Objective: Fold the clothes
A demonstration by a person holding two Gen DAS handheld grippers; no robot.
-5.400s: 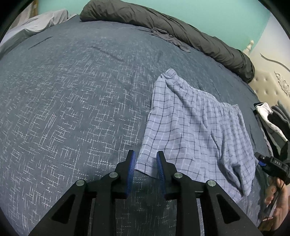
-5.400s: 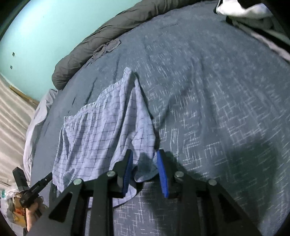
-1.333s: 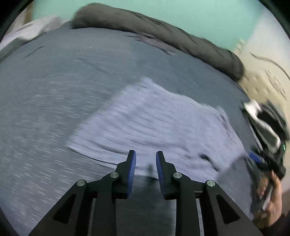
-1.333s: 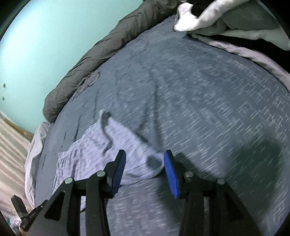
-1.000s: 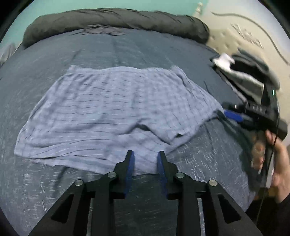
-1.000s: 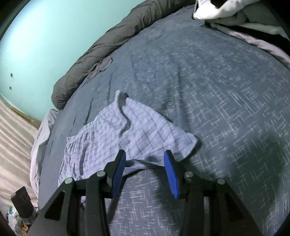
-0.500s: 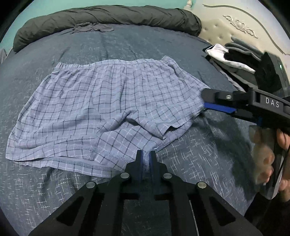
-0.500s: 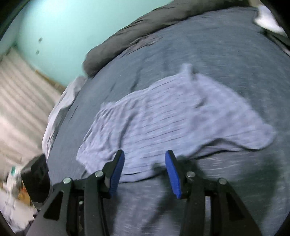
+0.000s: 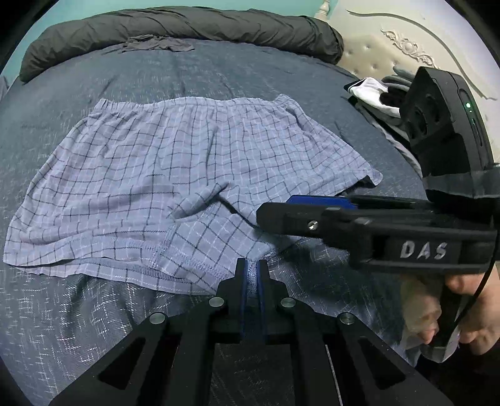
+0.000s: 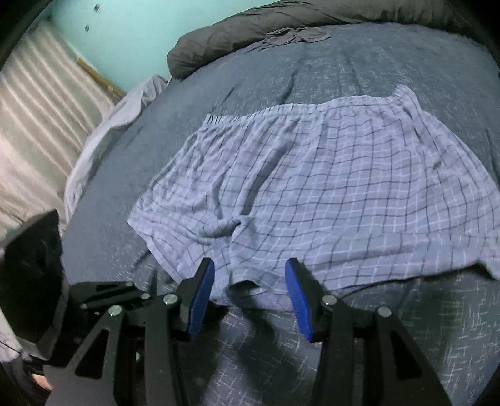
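Light blue plaid shorts (image 9: pixel 193 162) lie spread flat on the dark blue bedspread (image 9: pixel 93 318), waistband away from me. My left gripper (image 9: pixel 252 268) is shut at the middle of the near hem, pinching the fabric edge by the crotch. From the right, held in a hand (image 9: pixel 468 299), my right gripper (image 9: pixel 281 209) reaches over the shorts' right leg. In the right wrist view the right gripper (image 10: pixel 250 293) stands open, its blue pads (image 10: pixel 201 296) on either side of the shorts' (image 10: pixel 328 193) puckered near hem. The left gripper's body (image 10: pixel 34 268) shows at the lower left.
A rolled dark grey duvet (image 9: pixel 175 28) lies along the far edge with a small dark garment (image 9: pixel 156 45) in front of it. White and grey clothes (image 9: pixel 378 93) are piled at the right by a cream headboard (image 9: pixel 406 53). A pale sheet (image 10: pixel 103 125) hangs off the left side.
The shorts now lie spread flat. My left gripper has shut on the middle of the near hem. The right gripper swung left from the right leg to the same spot, still open.
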